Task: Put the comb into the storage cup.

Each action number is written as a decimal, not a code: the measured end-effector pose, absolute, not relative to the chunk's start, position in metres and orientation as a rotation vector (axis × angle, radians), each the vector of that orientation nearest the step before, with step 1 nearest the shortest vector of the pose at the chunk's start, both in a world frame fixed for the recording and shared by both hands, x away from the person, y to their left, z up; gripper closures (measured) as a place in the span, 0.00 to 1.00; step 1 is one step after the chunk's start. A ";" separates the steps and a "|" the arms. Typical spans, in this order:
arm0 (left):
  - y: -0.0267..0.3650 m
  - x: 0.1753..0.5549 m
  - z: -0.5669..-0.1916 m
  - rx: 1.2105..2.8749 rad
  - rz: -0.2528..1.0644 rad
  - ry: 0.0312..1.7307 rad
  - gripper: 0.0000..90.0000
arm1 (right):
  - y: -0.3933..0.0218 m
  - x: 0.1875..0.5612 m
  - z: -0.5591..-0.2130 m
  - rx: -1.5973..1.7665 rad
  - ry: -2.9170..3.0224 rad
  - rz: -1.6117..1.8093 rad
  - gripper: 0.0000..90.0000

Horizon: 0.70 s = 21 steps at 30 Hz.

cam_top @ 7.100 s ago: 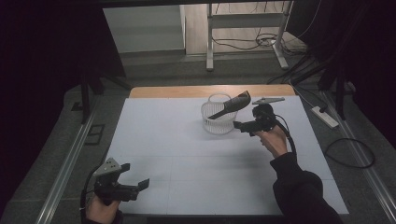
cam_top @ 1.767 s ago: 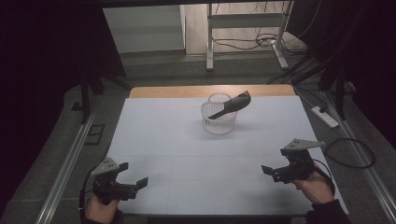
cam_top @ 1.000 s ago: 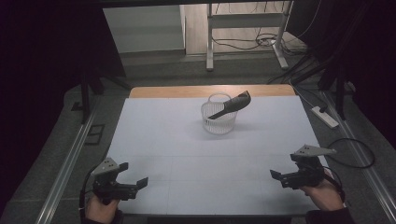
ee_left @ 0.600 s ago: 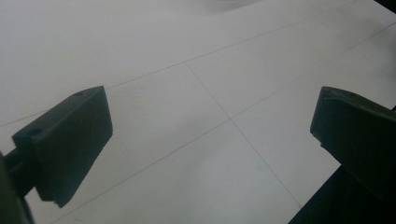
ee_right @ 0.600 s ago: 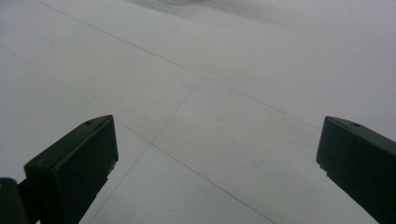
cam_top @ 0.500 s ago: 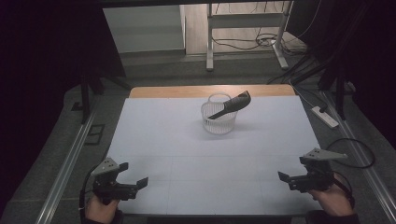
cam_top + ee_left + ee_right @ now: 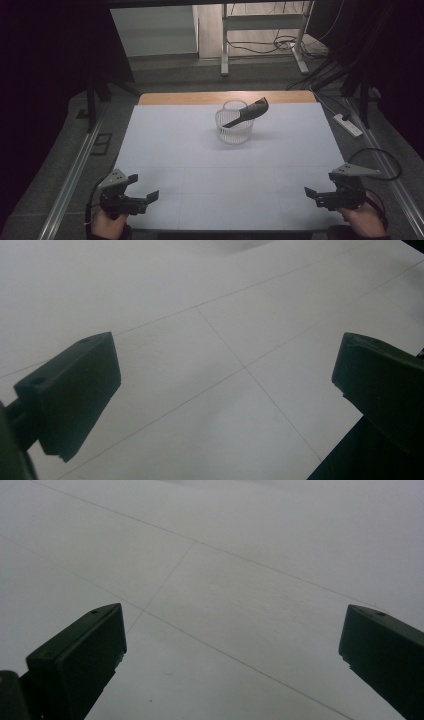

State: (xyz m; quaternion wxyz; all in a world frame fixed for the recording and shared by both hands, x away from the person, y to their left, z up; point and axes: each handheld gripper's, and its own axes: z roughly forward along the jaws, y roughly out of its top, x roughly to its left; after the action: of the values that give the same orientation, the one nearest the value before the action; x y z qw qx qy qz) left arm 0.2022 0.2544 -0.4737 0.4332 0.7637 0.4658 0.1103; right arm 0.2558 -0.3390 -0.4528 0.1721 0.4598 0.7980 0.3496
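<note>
A clear ribbed cup [image 7: 234, 131] stands on the white table [image 7: 190, 150], far of centre. A dark long-handled tool [image 7: 247, 112] leans in it, its handle sticking out over the rim to the right. My left gripper [image 7: 142, 192] rests at the near left corner, jaws wide apart with nothing between them; in its own view the left gripper [image 7: 225, 390] frames bare table. My right gripper [image 7: 314, 194] sits at the near right corner, also open and empty; the right gripper [image 7: 232, 650] frames bare white surface in its own view.
The table's near edge [image 7: 225, 231] runs just behind both hands. A metal rail [image 7: 70, 175] lines the left side and a power strip [image 7: 348, 125] lies on the floor to the right. A wooden strip [image 7: 200, 97] borders the far edge.
The right gripper, once up beside the cup and tool, has drawn back to the near right corner, still sliding right and nearer over the last second. The left gripper has stayed put.
</note>
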 end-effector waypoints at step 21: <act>0.254 0.202 -0.473 1.904 0.281 1.155 0.00 | -0.352 0.242 -0.454 1.359 2.217 0.929 0.00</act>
State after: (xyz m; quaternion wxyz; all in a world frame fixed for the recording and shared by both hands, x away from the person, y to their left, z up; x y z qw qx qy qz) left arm 0.2017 0.2542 -0.4735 0.4337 0.7643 0.4638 0.1127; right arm 0.2424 -0.3522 -0.4537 0.1890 0.4833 0.7883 0.3305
